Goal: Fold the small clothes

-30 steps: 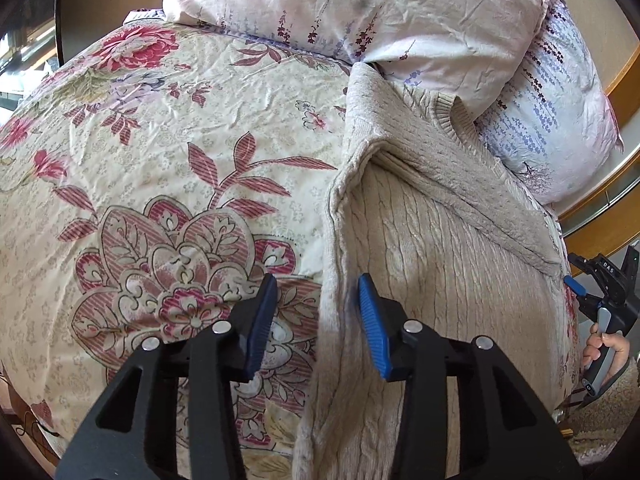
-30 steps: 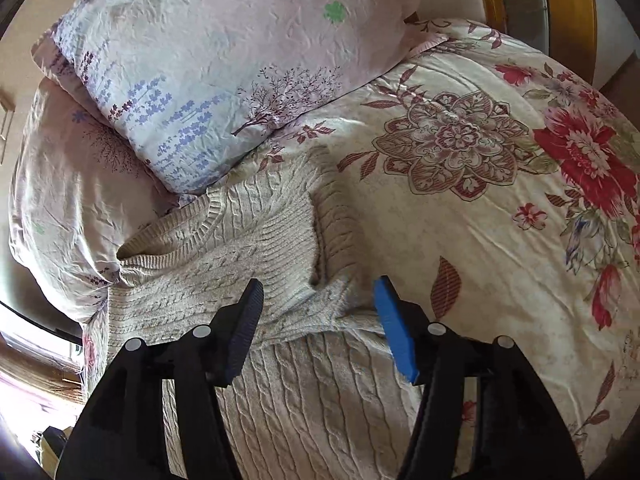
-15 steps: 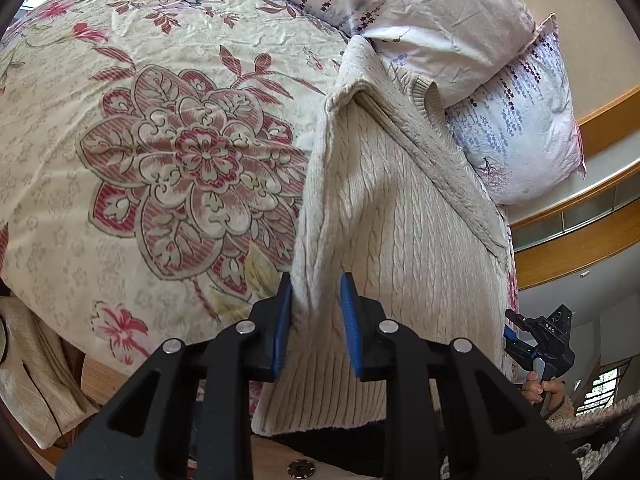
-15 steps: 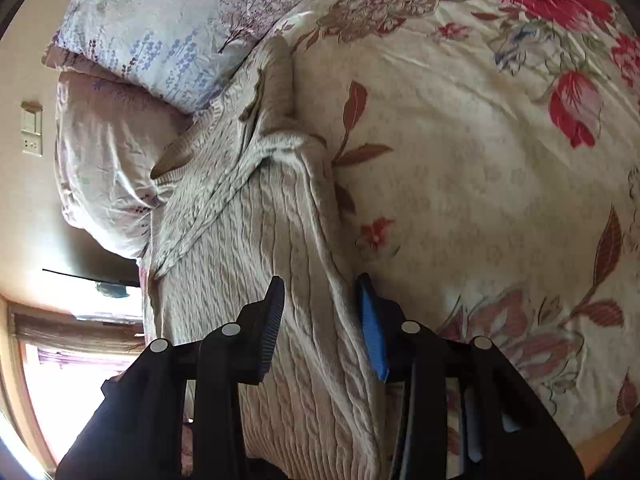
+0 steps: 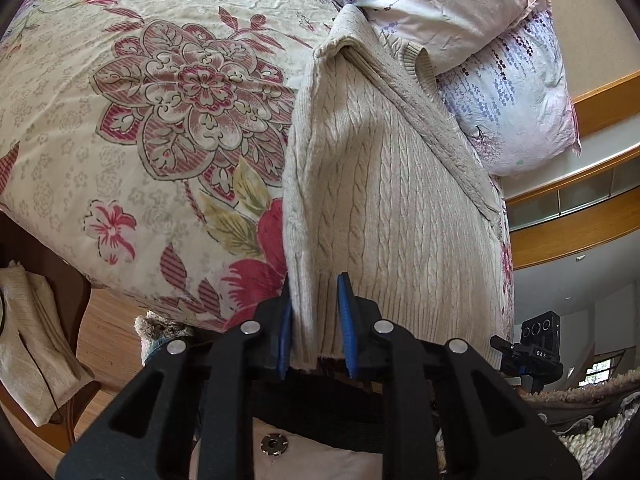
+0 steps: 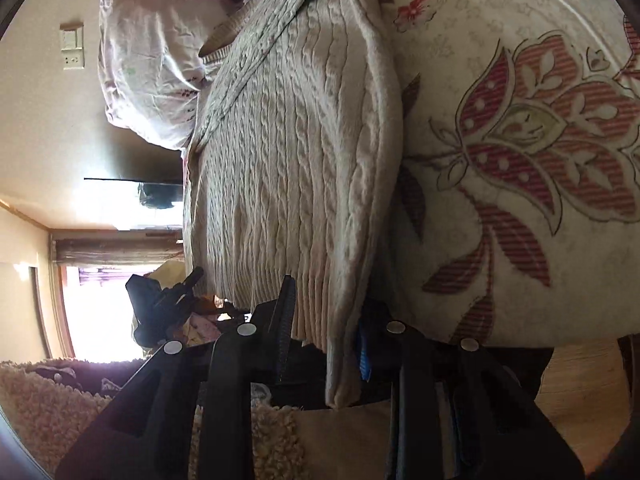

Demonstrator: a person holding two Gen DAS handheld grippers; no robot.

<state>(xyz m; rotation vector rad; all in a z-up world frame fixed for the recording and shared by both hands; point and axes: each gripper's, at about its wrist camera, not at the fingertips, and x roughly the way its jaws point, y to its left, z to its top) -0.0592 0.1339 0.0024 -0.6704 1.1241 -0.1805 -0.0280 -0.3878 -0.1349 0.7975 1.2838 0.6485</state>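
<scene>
A cream cable-knit sweater (image 5: 384, 184) lies lengthwise on a floral bedspread (image 5: 152, 120), sleeves folded in, collar toward the pillows. My left gripper (image 5: 314, 320) is shut on the left corner of the ribbed hem, which hangs over the bed's near edge. In the right wrist view the sweater (image 6: 288, 140) shows again; my right gripper (image 6: 324, 332) is closed around the hem's right corner, with knit bunched between the pads. Each gripper shows small in the other's view: the right one (image 5: 532, 354), the left one (image 6: 164, 300).
Two floral pillows (image 5: 500, 68) lie at the head of the bed against a wooden headboard (image 5: 580, 232). A beige cloth (image 5: 28, 344) hangs on a chair at the left over a wooden floor (image 5: 108, 340). A fleecy garment (image 6: 48, 404) fills the lower left of the right wrist view.
Both grippers moved back from mid-sweater to the near hem and closed on its two corners. The hem now hangs off the bed's edge.
</scene>
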